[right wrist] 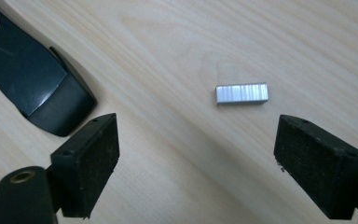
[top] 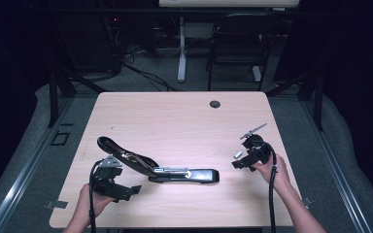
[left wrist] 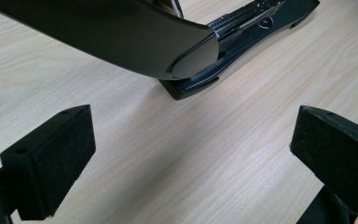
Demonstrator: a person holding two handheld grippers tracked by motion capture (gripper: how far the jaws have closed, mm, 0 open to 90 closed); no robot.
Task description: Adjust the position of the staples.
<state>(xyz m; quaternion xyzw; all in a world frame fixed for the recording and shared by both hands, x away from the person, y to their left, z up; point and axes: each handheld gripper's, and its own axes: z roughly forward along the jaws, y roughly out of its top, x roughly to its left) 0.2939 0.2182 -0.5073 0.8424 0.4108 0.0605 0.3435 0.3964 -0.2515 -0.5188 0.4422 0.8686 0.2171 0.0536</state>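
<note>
Both claws spread: right gripper (right wrist: 196, 163) should straddle the staple strip (right wrist: 241, 93) squarely, left gripper (left wrist: 186, 158) steadying the opened stapler (top: 184, 174).

Looks like a lab or recording studio set up inside an office-type room. Light wood-laminate desk (top: 184, 116) with a cable grommet (top: 215, 104) near the far edge, standing on grey carpet (top: 34, 145). Black drapes or dark panels closing in both sides, lit only over the desk. Behind it: black chair (top: 238, 46), white leg of another table (top: 181, 48), loose cables (top: 145, 73) trailing across the floor, dark equipment with a small red light (top: 109, 20) at the back left. Black stand legs (top: 60, 85) at both far corners, tape marks (top: 58, 139) on the carpet. Office stapler (top: 175, 172) opened flat on the desk, strip of staples (right wrist: 241, 93) nearby.
</note>
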